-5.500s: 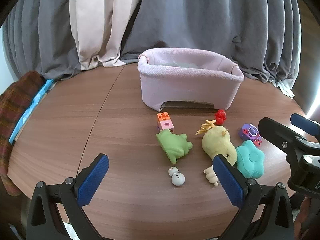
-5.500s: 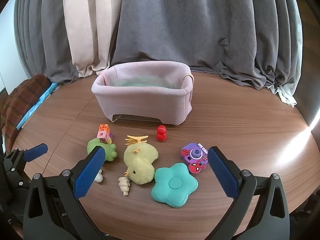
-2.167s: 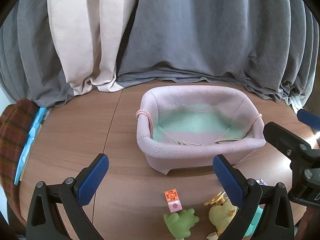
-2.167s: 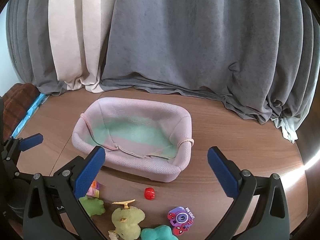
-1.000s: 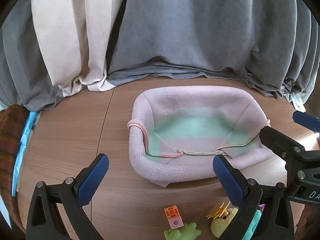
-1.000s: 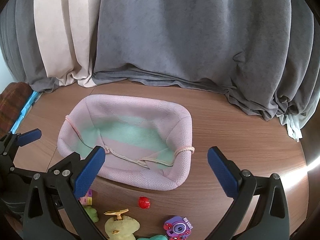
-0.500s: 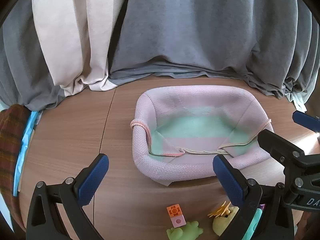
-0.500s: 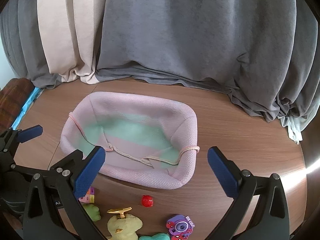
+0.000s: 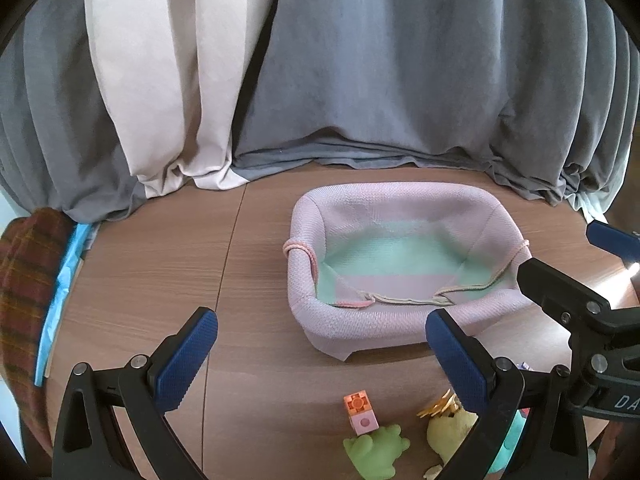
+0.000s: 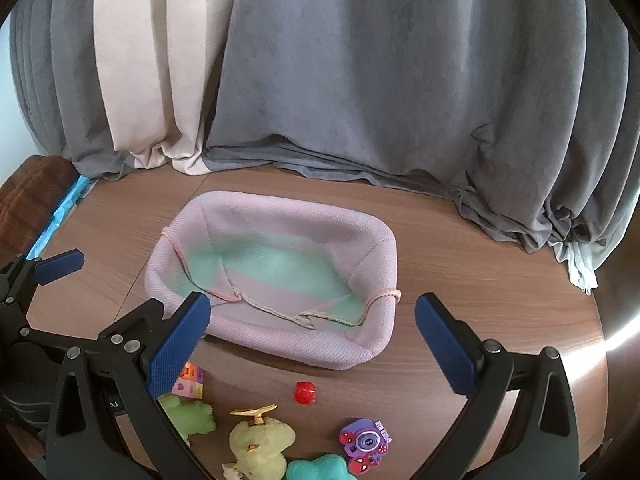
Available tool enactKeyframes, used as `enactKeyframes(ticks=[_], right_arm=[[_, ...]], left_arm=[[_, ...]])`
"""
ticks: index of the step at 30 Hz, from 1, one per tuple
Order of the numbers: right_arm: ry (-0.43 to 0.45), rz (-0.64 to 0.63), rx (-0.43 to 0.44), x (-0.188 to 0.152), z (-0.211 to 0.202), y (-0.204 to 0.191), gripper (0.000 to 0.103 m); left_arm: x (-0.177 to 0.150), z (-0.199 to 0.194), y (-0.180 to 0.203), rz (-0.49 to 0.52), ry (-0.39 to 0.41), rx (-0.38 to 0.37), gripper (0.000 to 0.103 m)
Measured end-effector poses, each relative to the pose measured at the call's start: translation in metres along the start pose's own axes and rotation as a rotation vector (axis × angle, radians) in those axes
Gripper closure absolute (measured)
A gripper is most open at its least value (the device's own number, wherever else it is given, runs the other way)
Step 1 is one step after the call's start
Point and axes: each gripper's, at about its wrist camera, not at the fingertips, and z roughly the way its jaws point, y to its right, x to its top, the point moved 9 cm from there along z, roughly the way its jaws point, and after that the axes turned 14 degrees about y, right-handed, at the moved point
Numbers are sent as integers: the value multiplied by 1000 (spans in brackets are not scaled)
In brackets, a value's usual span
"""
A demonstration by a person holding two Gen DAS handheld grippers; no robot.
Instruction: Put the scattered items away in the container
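Observation:
An empty pink fabric basket (image 9: pixel 360 326) with a green lining stands mid-table, and its rim (image 10: pixel 280 344) also shows in the right wrist view. In front of it lie an orange-pink block (image 9: pixel 360 412), a green frog toy (image 9: pixel 376 454), a yellow plush (image 10: pixel 262 442), a small red toy (image 10: pixel 305 392), a purple toy camera (image 10: pixel 365 444) and a teal flower cushion (image 10: pixel 320 468). My left gripper (image 9: pixel 320 328) hangs open and empty above the toys, facing the basket. My right gripper (image 10: pixel 313 308) is open and empty beside it.
Grey and cream curtains (image 9: pixel 360 80) close off the back of the round wooden table (image 9: pixel 160 260). A plaid fabric (image 9: pixel 28 280) and a blue sheet (image 9: pixel 60 288) lie over the left edge. Bare wood shows left of the basket.
Both grippers rose from table level near the toys to a higher spot looking down into the basket. In the last half second they drew back slightly. All toys stayed in place.

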Motion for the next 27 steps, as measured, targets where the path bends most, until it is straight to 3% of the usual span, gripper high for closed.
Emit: enactKeyframes(ticks=[27], right_arm=[[26,-17,-13,-21,-47,-4,2]], left_arm=[[-29,-45,10,1,24,1,0]])
